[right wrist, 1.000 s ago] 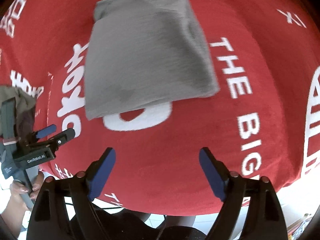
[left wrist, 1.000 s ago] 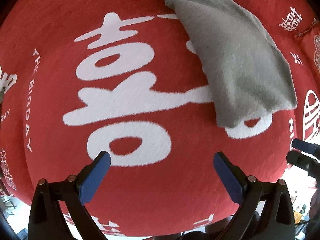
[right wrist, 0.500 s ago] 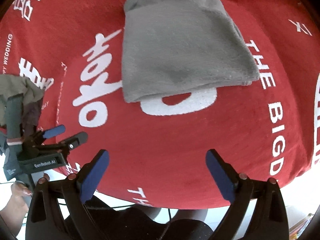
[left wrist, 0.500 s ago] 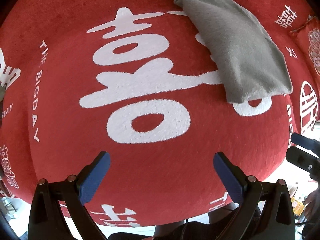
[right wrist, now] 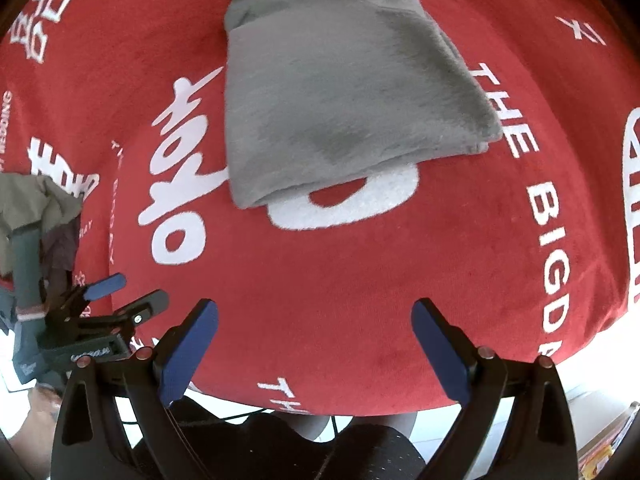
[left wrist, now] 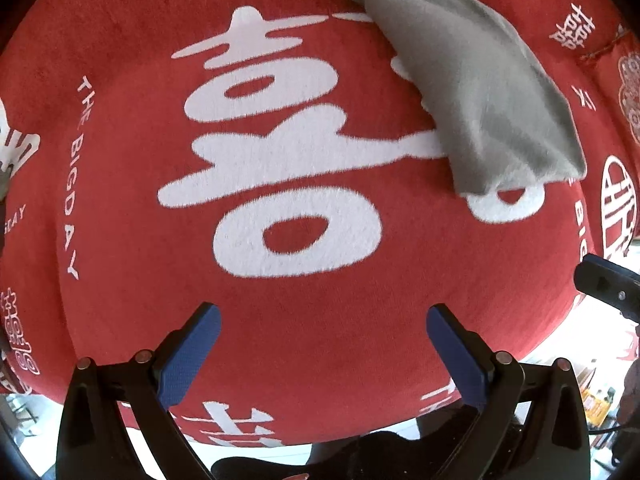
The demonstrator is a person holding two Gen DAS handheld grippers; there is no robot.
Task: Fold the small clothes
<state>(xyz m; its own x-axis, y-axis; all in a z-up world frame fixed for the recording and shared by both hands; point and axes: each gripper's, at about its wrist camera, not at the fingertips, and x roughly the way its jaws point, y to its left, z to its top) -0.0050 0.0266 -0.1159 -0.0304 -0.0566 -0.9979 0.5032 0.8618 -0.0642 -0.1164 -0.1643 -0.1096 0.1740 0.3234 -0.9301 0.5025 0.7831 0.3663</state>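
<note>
Folded cloth (right wrist: 340, 92) lies flat on the printed blanket (right wrist: 400, 280), ahead of the right gripper (right wrist: 314, 344) and well apart from it. Left gripper (left wrist: 322, 354) sits to the left, cloth ahead and to its right. Heap of clothes (right wrist: 36, 204) at blanket's left edge, behind the left gripper.

**Red printed cover, clutter at its edges**

Red plush cover (left wrist: 132, 304) spread wide, printed with big white characters (left wrist: 280, 168) and small "THE BIGDAY" lettering (left wrist: 78, 176). Left of the cover, a bunched olive and dark cloth heap (right wrist: 36, 204). Below the cover's near edge, dark fabric (right wrist: 280, 448). Right of it, blurred colourful items (left wrist: 596, 404).
</note>
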